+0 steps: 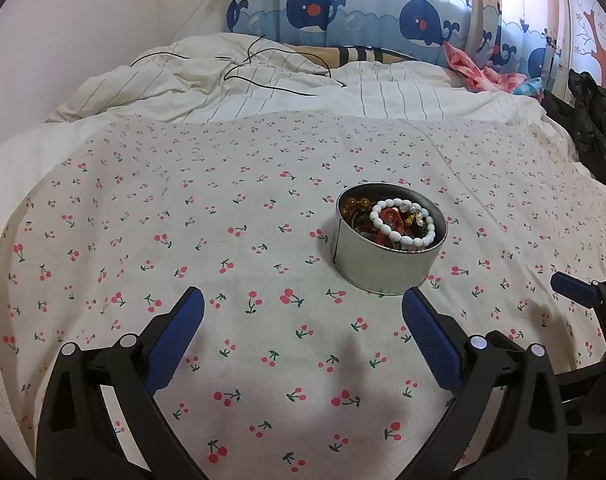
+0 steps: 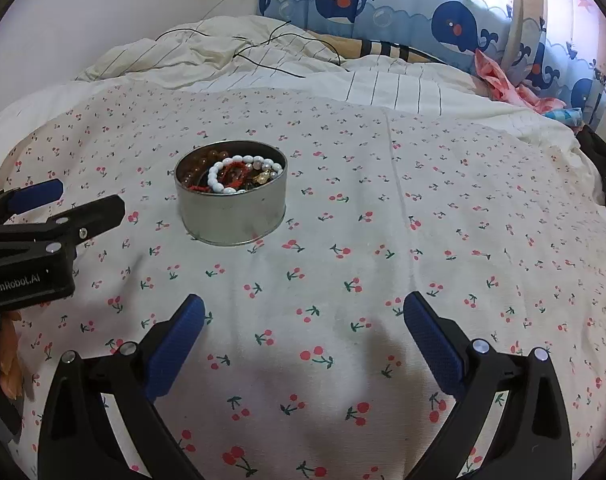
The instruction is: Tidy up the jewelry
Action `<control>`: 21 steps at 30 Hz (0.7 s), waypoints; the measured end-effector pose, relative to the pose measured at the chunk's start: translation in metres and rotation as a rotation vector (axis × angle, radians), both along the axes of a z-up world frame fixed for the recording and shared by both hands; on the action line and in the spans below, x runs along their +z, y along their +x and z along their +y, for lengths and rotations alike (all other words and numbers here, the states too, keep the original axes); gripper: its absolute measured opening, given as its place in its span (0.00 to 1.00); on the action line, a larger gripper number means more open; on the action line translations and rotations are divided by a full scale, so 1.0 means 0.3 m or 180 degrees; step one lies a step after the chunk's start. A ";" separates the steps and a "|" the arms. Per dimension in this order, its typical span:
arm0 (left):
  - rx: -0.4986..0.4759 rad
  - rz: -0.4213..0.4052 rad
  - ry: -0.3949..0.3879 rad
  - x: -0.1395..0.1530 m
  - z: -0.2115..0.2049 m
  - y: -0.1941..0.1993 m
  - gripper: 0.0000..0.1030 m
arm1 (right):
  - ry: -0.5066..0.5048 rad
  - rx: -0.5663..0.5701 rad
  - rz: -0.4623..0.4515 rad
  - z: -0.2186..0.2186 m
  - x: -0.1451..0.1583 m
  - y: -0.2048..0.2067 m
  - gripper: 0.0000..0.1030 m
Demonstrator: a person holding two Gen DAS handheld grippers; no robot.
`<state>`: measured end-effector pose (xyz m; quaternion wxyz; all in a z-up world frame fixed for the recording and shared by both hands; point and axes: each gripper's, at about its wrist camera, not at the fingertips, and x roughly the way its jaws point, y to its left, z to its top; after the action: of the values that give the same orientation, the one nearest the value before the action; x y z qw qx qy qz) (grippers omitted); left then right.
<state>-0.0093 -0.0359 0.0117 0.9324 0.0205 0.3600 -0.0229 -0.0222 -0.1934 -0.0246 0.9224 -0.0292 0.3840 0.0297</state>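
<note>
A round metal tin [image 1: 383, 268] [image 2: 231, 216] stands on the cherry-print cloth [image 1: 223, 240] [image 2: 383, 240]. A white bead bracelet [image 1: 401, 222] [image 2: 239, 172] lies on top of its contents, over amber beads [image 1: 353, 204] [image 2: 201, 162] and red and gold pieces. My left gripper [image 1: 303, 308] is open just short of the tin, its right finger near the tin's base. My right gripper [image 2: 303, 312] is open and empty, to the right of the tin and nearer than it. Each gripper shows at the edge of the other's view: the left gripper [image 2: 47, 200], the right gripper [image 1: 579, 288].
A striped white duvet [image 1: 263, 88] [image 2: 263, 64] is bunched behind the cloth with a thin black cable [image 1: 263, 76] across it. Whale-print curtains [image 1: 363, 12] hang at the back. Pink fabric [image 1: 479, 72] and dark clothing [image 1: 591, 120] lie at the right.
</note>
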 end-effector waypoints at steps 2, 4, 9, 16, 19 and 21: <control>-0.0003 0.0000 0.0004 -0.001 -0.002 -0.001 0.92 | 0.0006 -0.0015 -0.0009 -0.003 0.003 -0.001 0.93; -0.0012 0.0004 0.0011 -0.001 -0.004 -0.002 0.92 | 0.0005 -0.0024 -0.0014 -0.004 0.005 0.000 0.93; -0.0032 0.0021 0.0034 -0.005 -0.012 0.000 0.93 | 0.0019 -0.0050 -0.0052 -0.010 0.015 -0.002 0.93; -0.0071 0.0087 0.0034 -0.018 -0.023 0.004 0.93 | 0.0010 -0.0072 -0.0063 -0.014 0.018 0.000 0.93; -0.0079 0.0126 0.0020 -0.026 -0.027 0.009 0.93 | 0.0000 -0.0076 -0.0066 -0.013 0.018 0.002 0.93; -0.0099 0.0202 -0.0041 -0.040 -0.027 0.016 0.93 | -0.0015 -0.0083 -0.0058 -0.013 0.016 0.008 0.93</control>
<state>-0.0044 -0.0439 -0.0002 0.9202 0.0193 0.3889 -0.0404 -0.0200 -0.1972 -0.0199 0.9261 -0.0266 0.3760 0.0165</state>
